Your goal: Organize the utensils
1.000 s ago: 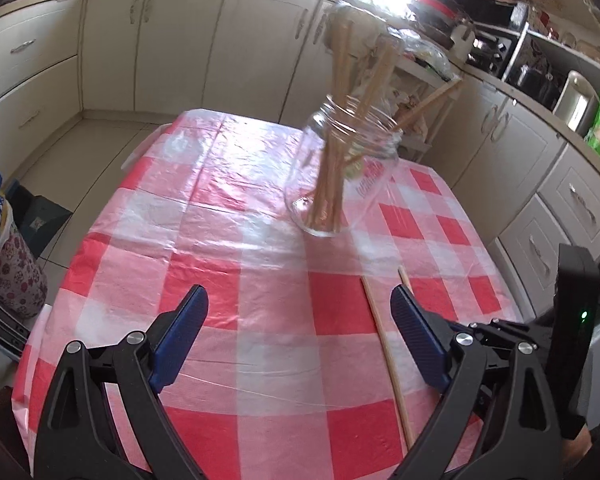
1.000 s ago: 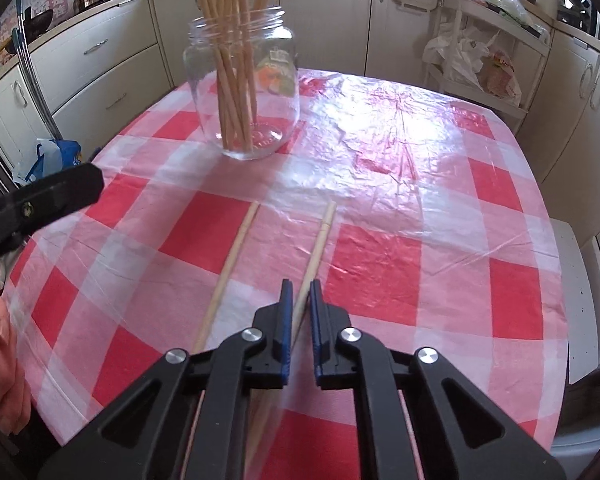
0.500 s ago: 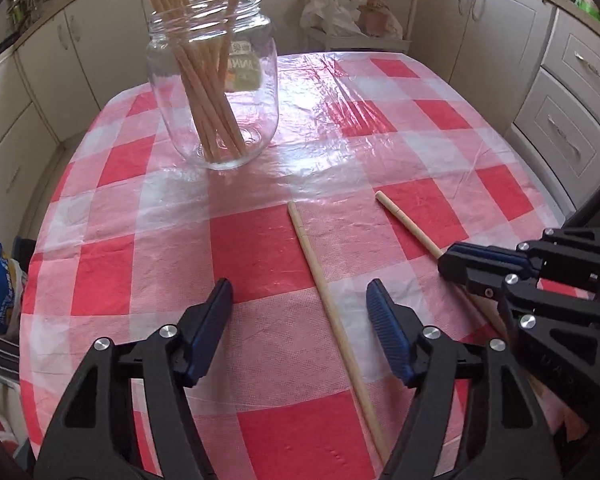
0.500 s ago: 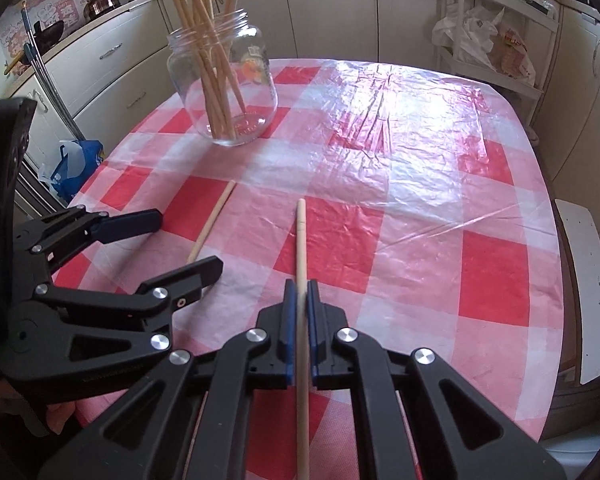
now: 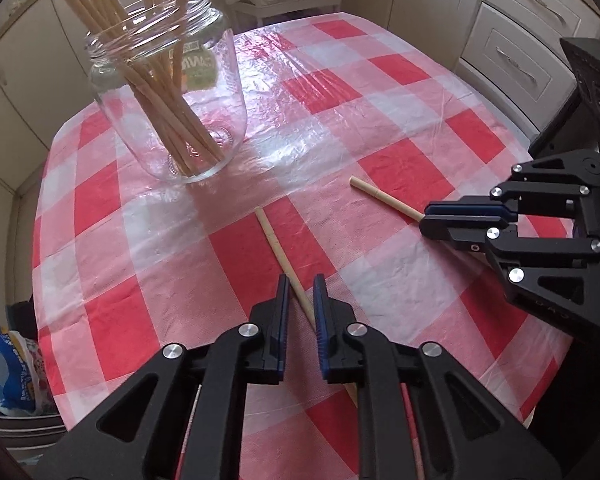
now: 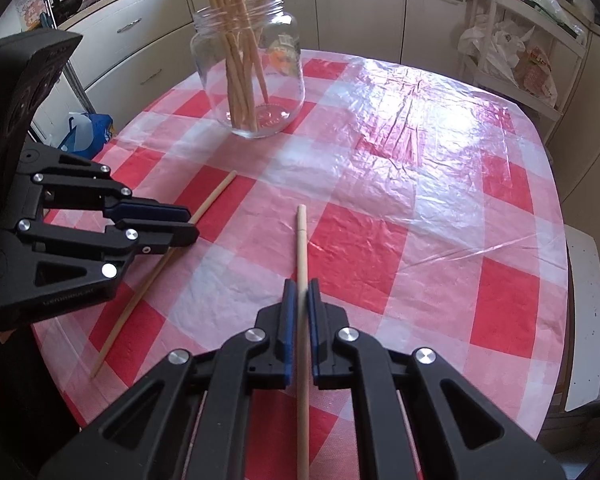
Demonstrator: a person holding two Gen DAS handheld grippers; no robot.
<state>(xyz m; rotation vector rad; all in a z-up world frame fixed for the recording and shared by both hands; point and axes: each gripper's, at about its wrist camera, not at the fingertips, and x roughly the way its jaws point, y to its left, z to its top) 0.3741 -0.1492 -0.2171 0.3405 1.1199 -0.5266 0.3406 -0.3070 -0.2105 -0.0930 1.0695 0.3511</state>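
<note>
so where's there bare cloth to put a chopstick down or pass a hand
Free: the broad stretch of tablecloth right of the jar, out to the far edge. Crowded: the near-left part, where the left tool straddles one chopstick and the right tool grips the other chopstick.

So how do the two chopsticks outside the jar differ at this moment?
The right chopstick is clamped between the right gripper fingers; the left chopstick lies on the tablecloth, with the left gripper fingers on either side, not visibly closed on it. Both are plain wooden sticks, like those in the jar.
</note>
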